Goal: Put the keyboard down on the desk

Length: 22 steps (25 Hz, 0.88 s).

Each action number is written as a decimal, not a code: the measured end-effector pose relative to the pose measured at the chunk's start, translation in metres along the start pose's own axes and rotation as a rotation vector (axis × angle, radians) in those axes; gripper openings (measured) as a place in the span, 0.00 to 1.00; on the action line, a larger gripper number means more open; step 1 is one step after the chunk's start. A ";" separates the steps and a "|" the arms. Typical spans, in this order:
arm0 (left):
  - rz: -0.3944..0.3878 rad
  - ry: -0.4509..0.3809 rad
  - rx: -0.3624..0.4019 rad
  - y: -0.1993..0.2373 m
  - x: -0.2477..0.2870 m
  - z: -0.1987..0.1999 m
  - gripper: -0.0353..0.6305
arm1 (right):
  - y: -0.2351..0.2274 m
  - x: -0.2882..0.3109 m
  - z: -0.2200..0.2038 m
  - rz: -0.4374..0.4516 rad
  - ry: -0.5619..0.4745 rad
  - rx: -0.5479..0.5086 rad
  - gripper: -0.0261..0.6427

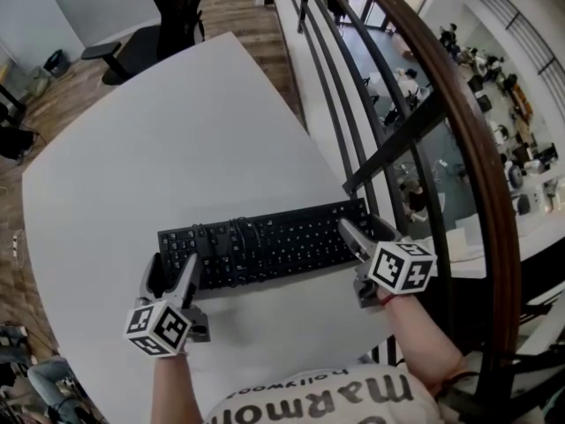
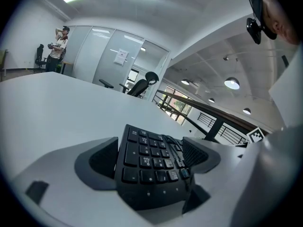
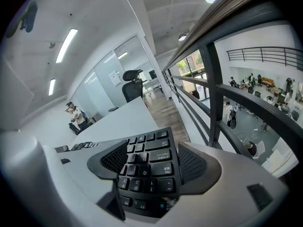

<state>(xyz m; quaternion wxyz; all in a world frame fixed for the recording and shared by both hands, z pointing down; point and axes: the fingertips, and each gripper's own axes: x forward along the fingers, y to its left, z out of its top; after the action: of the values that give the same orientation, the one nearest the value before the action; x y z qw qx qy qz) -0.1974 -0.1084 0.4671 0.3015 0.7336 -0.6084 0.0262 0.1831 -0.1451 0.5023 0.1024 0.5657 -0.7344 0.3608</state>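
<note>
Head view: keyboard over desk; gripper views: left tongs, right tongs each clamp one end.

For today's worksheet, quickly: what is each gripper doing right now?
Left gripper: closed on the keyboard, one end.
Right gripper: closed on the keyboard's other end.

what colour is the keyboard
The keyboard is black, keys and body alike; the head view shows it best.
</note>
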 end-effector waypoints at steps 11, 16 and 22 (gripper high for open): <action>0.001 0.006 -0.010 0.001 0.000 -0.003 0.68 | -0.002 0.002 -0.003 -0.014 0.024 -0.009 0.56; -0.005 0.004 -0.016 0.002 -0.001 -0.001 0.68 | -0.002 0.005 -0.003 -0.031 0.038 -0.019 0.56; -0.002 0.006 -0.018 0.003 -0.001 -0.002 0.67 | -0.002 0.006 -0.004 -0.038 0.053 -0.020 0.56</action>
<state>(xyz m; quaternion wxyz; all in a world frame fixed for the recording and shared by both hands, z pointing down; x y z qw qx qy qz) -0.1999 -0.1069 0.4692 0.3099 0.7314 -0.6070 0.0223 0.1820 -0.1475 0.5091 0.1343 0.5689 -0.7240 0.3663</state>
